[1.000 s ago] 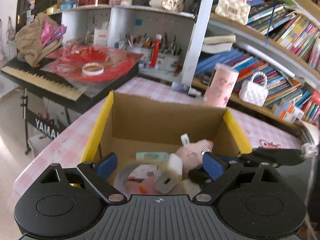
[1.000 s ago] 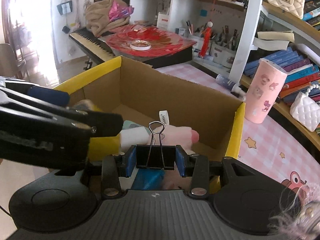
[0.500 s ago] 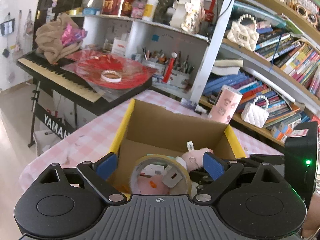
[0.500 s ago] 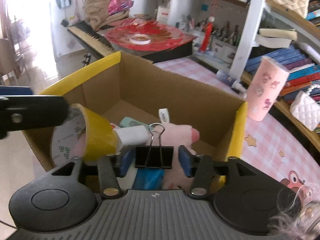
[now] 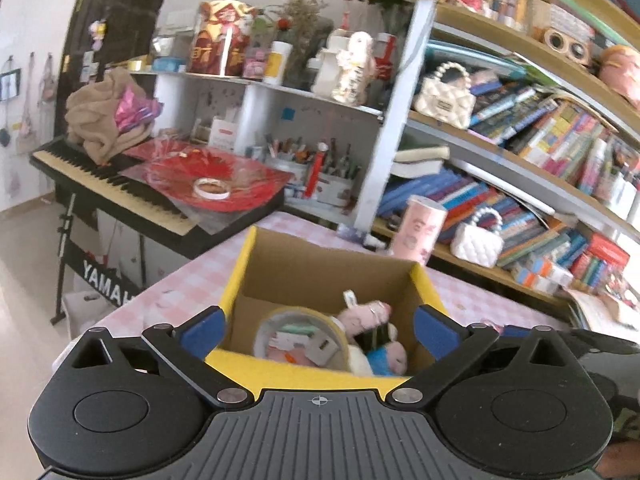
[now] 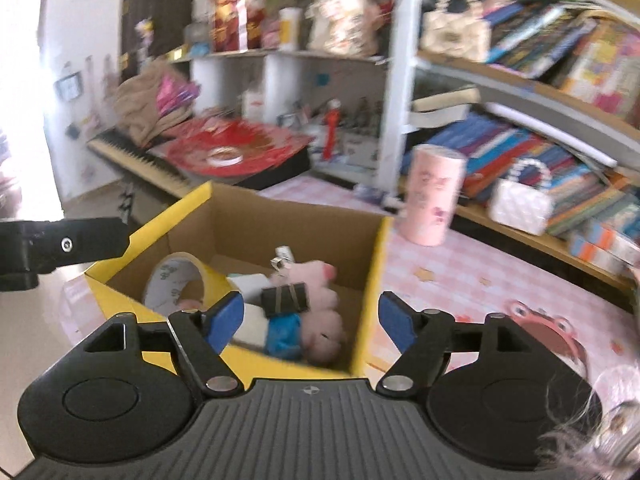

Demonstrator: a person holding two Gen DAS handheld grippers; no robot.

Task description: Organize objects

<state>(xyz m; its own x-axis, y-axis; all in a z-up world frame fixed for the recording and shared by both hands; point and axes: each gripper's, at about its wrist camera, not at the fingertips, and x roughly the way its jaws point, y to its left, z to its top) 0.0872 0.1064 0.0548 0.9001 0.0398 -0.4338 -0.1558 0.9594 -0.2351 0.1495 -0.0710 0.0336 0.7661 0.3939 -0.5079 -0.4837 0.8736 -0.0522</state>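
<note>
A cardboard box with yellow-taped rims [image 5: 308,372] [image 6: 372,264] stands on the pink checked table. Inside lie a yellow tape roll [image 5: 298,332] [image 6: 176,280], a pink plush pig [image 5: 364,316] [image 6: 320,308] and a black binder clip [image 6: 285,298] resting on the pig. My left gripper [image 5: 318,330] is open and empty above the box's near rim. My right gripper [image 6: 312,316] is open and empty above the box, just back from the clip.
A pink tumbler [image 5: 416,236] [image 6: 434,196] stands behind the box. A white quilted purse [image 5: 478,236] [image 6: 520,196] sits on the bookshelf. A keyboard piano [image 5: 120,196] holding a red disc is at the left. The left gripper's finger [image 6: 64,244] shows at the right view's left edge.
My right gripper opened and let the binder clip drop onto the pig in the box. Both grippers pulled up and back from the box. The tape roll stays in the box.
</note>
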